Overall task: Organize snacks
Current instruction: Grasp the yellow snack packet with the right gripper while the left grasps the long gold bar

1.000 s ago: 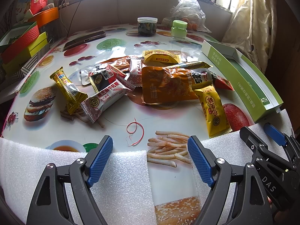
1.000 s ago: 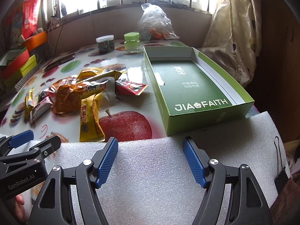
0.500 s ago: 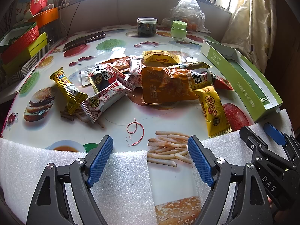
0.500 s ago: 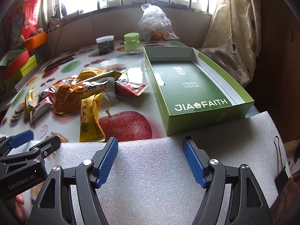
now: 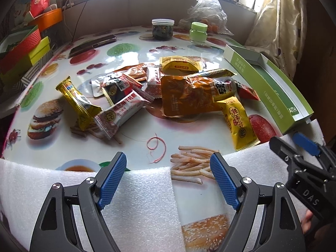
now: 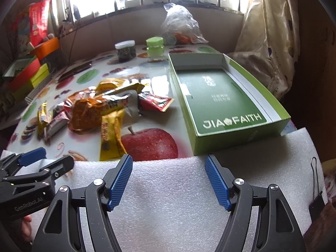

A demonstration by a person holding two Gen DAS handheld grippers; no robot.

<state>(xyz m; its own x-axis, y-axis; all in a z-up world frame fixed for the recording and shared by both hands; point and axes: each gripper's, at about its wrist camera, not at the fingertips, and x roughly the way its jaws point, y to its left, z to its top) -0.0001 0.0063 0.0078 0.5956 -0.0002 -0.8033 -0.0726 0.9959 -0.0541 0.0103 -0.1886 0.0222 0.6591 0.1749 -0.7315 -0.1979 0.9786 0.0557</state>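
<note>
A heap of snack packets lies mid-table: a big orange bag point(image 5: 189, 96) point(image 6: 90, 111), a yellow packet point(image 5: 239, 124) point(image 6: 110, 138), a gold bar point(image 5: 77, 100), a white-and-red packet point(image 5: 119, 115) and a red sachet point(image 6: 157, 103). An open green box point(image 6: 220, 96) point(image 5: 273, 88) stands to their right with nothing in it. My left gripper point(image 5: 168, 161) point(image 6: 42, 161) hovers open over the foam at the near edge, holding nothing. Beside it my right gripper point(image 6: 168, 159) point(image 5: 302, 153) is open too, in front of the box.
White foam sheet point(image 6: 178, 199) covers the table's near edge. At the back stand a dark jar point(image 5: 162, 28), a green-lidded jar point(image 5: 198, 32) and a plastic bag point(image 5: 206, 8). A phone point(image 5: 92, 45) and stacked boxes point(image 5: 23, 48) sit left. A red string point(image 5: 156, 147) lies near.
The right wrist view has slid slightly and blurred, so the right gripper has turned a little to the left. The left gripper and the snacks have not moved.
</note>
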